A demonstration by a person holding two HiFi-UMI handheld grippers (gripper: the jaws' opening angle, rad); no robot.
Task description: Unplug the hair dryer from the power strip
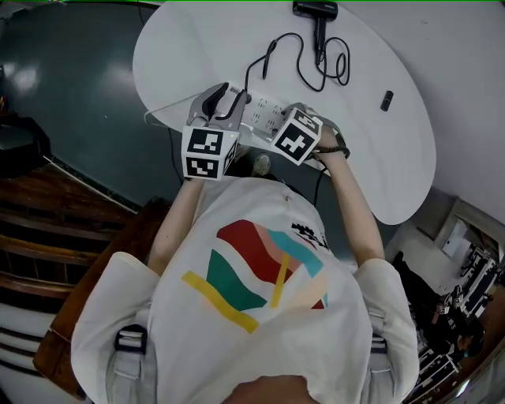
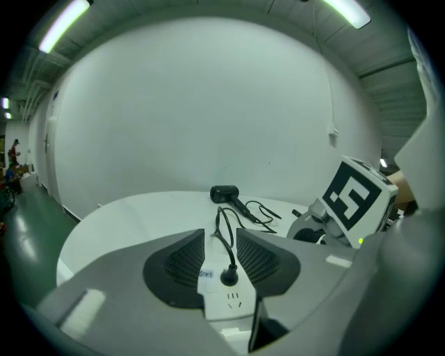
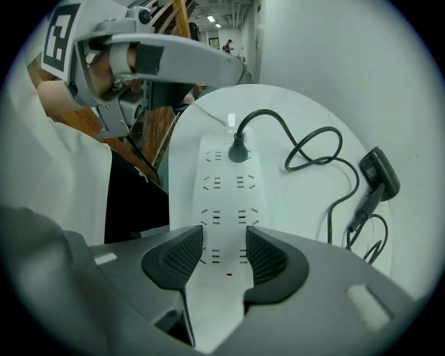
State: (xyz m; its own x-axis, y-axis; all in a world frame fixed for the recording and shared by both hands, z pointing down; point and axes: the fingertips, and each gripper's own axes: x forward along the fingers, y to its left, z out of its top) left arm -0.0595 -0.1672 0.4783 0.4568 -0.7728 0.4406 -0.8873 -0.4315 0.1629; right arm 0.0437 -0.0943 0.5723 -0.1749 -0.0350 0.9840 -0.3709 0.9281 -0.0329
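Hair dryer on desk, its plug seated in power strip; left claw apart astride plug; right claw apart over power strip

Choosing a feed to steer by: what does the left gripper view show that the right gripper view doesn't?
Left gripper view only: the left gripper, open, with the plug framed between its jaws, and the other gripper's marker cube. Right gripper view only: the right gripper open over the power strip's empty sockets. Both: the plug seated in the strip, its cord, the hair dryer.
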